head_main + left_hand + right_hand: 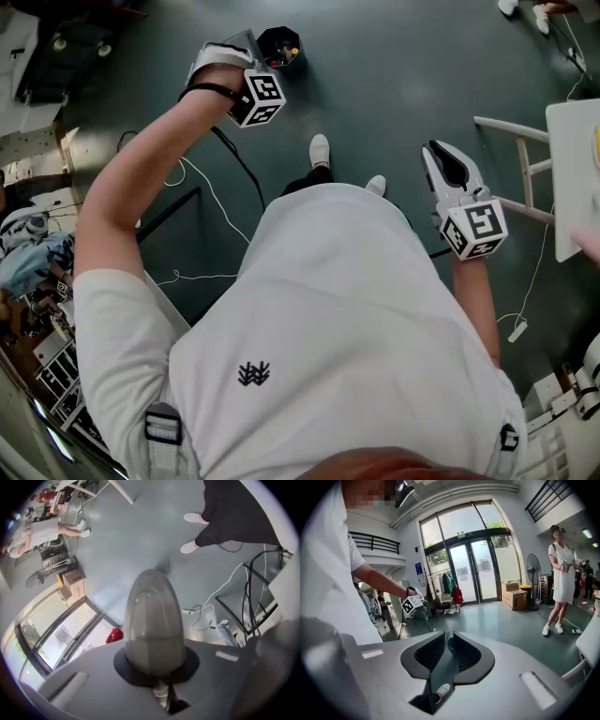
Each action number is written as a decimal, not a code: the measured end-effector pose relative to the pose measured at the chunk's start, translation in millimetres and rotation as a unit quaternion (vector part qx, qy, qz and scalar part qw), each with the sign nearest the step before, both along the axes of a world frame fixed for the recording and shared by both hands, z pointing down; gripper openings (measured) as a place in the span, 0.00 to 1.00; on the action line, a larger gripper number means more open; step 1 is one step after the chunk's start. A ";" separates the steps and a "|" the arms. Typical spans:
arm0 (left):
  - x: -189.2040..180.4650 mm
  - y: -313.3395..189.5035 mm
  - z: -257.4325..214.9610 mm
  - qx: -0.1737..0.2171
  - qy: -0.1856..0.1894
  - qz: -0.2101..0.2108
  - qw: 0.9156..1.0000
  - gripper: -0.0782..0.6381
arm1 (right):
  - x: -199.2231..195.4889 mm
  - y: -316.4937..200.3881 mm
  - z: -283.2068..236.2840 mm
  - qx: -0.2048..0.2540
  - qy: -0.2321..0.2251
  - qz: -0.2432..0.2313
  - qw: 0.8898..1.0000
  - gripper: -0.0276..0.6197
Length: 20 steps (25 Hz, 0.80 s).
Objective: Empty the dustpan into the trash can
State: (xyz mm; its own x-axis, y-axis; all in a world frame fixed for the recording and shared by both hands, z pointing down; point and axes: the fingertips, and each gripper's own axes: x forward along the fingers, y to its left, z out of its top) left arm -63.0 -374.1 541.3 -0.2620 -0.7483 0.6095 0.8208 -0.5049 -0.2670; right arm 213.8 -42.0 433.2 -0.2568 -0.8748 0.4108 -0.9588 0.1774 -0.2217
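Observation:
A small black trash can [279, 45] with bits of litter inside stands on the dark floor ahead of me. My left gripper [239, 49] is raised right beside its rim and turned over. It is shut on a grey rounded handle [153, 616] that looks like the dustpan's. A grey wedge next to the can may be the pan itself. In the right gripper view, the left gripper [412, 605] has a thin pole running down from it. My right gripper [442, 155] [449, 638] hangs at my right side, jaws together and empty.
A white chair frame [520, 169] and a white tabletop [572, 178] stand close on my right. Cables [202, 183] trail over the floor on my left near a black frame [169, 216]. A person [560, 581], a fan [532, 581] and a cardboard box [513, 595] stand by the glass doors.

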 end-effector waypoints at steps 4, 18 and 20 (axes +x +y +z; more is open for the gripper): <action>-40.7 13.3 -12.2 0.007 0.020 -0.060 0.998 0.18 | -4.4 4.9 0.1 0.004 0.002 -0.030 1.000 0.13; -161.7 171.3 34.8 -0.090 0.328 -0.450 0.826 0.18 | -46.0 43.6 14.5 -0.011 0.001 -0.135 0.991 0.13; -162.1 198.1 28.4 -0.086 0.357 -0.464 0.806 0.18 | -57.4 49.9 14.4 -0.015 0.006 -0.158 0.987 0.13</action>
